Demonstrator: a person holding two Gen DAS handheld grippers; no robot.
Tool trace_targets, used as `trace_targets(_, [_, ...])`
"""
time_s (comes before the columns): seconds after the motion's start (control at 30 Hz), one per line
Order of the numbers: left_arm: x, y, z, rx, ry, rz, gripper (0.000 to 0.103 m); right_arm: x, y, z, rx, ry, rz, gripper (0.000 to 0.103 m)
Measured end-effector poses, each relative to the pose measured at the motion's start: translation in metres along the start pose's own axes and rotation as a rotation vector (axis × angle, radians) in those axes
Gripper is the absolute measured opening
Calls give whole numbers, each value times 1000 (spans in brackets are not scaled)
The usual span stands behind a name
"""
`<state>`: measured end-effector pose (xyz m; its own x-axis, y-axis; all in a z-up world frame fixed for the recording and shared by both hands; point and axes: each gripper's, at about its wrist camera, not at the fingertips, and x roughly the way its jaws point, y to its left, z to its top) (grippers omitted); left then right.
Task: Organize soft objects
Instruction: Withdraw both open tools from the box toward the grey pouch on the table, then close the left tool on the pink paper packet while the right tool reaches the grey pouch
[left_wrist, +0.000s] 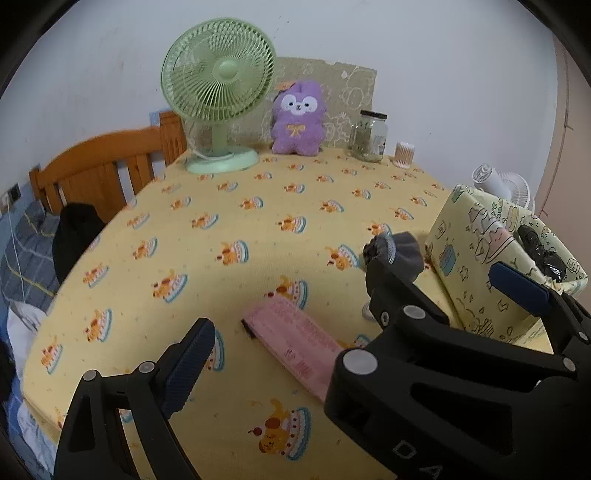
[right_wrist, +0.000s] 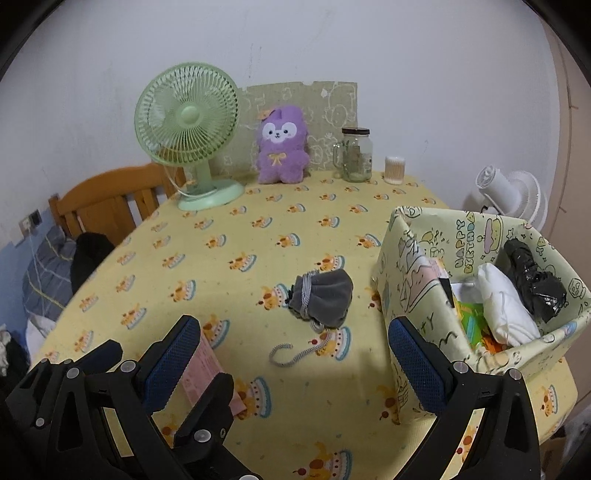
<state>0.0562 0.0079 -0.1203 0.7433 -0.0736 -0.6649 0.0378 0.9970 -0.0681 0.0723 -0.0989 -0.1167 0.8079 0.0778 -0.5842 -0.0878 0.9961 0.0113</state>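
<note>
Grey drawstring pouch (right_wrist: 322, 297) lying on its side, cord trailing, beside box (right_wrist: 413, 254); pink packet (left_wrist: 295, 332) flat nearby.

Right claw (right_wrist: 295, 360) is hovering low over the tabletop (right_wrist: 240, 236), jaws standing wide apart with nothing between them. Grey drawstring pouch (right_wrist: 325, 297) is lying ahead of the claw, its cord (right_wrist: 295, 352) trailing toward the camera. Patterned box (right_wrist: 480, 280) is sitting just right of the pouch, holding a white bundle (right_wrist: 504, 306) and a black bundle (right_wrist: 532, 280). Pink packet (right_wrist: 205, 369) is lying at lower left, partly hidden behind the left claw (right_wrist: 166, 376). Green fan (right_wrist: 188, 122), purple plush (right_wrist: 282, 144) and glass jar (right_wrist: 356, 153) are standing along the far edge.
</note>
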Motion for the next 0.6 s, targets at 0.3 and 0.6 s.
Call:
trace_targets(0.3, [18, 7, -12, -12, 55, -8, 93, 19, 3, -12, 3, 58, -12, 94])
trace_targets(0.6, [30, 1, -21, 21, 81, -47, 89, 27, -3, -27, 42, 90, -43, 93])
